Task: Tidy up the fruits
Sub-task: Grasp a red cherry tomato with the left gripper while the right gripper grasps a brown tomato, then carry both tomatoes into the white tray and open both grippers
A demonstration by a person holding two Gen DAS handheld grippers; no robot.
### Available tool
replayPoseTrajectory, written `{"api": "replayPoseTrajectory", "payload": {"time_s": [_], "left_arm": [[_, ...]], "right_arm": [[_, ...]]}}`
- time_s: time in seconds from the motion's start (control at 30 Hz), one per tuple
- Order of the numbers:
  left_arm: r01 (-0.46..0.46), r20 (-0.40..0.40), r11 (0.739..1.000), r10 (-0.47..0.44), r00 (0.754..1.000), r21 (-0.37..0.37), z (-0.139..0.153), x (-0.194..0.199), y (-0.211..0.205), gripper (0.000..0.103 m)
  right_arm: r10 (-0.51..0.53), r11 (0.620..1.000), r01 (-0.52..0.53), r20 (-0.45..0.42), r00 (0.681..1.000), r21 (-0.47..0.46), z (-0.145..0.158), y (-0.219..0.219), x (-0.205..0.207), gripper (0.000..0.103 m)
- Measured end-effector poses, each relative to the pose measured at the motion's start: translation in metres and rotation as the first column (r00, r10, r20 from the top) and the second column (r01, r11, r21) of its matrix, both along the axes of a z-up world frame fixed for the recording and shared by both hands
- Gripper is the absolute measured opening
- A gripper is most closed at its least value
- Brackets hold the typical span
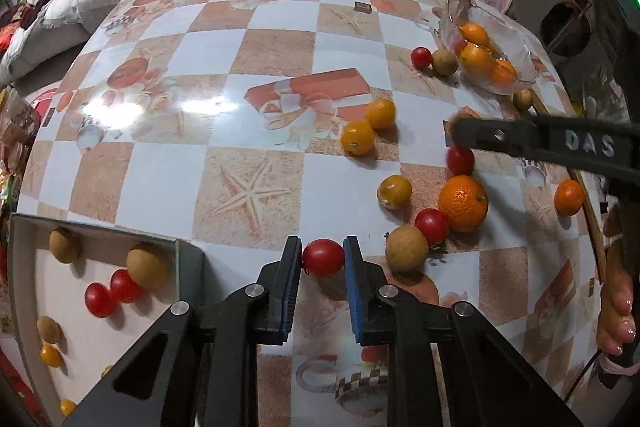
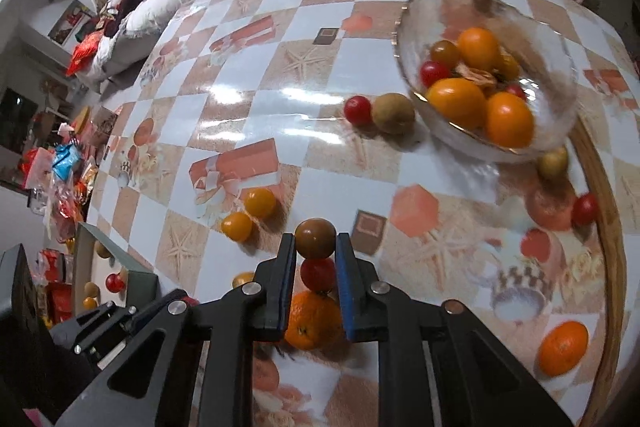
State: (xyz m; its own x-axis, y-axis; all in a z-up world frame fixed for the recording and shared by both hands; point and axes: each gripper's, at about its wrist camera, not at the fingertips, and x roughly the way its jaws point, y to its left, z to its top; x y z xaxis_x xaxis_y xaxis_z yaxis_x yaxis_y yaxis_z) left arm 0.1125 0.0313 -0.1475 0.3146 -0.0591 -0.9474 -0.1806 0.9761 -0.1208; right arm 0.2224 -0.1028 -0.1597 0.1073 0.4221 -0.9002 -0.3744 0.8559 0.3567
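In the left wrist view, the left gripper sits at the bottom centre of the frame with its two fingers clamped on a red cherry tomato, one pad touching each side. At lower left lies a shallow white tray holding two red tomatoes, several brown longans and small yellow tomatoes. Just right of the held tomato is a brown longan, with another red tomato and a large orange mandarin close behind it. Two yellow tomatoes touch each other right of centre. In the upper right stands a glass bowl with oranges inside. The right gripper reaches in from the right edge; its finger state cannot be told here.

In the right wrist view, the right gripper at bottom centre has its fingers closed on a brownish tomato. Directly beneath it in the frame are a red tomato and the mandarin. The glass bowl fills the upper right, holding oranges and small tomatoes. The tray shows at lower left, on the checkered tablecloth.
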Motion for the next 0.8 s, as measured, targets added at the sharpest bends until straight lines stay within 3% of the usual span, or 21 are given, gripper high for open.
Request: {"api": "replayPoseTrajectory", "payload": {"time_s": [0.4, 0.8], "left_arm": [[0.023, 0.029, 1.0, -0.022, 0.999, -0.022, 0.03, -0.024, -0.004, 0.023], [-0.006, 0.047, 1.0, 0.007, 0.999, -0.015, 0.055, -0.069, 0.018, 0.023]], "right_arm": [[-0.033, 0.999, 0.033, -0.026, 0.999, 0.005, 0.018, -0.029, -0.046, 0.021], [0.006, 1.0, -0.006, -0.016, 1.0, -0.011, 0.035, -0.017, -0.091, 0.021]]}}
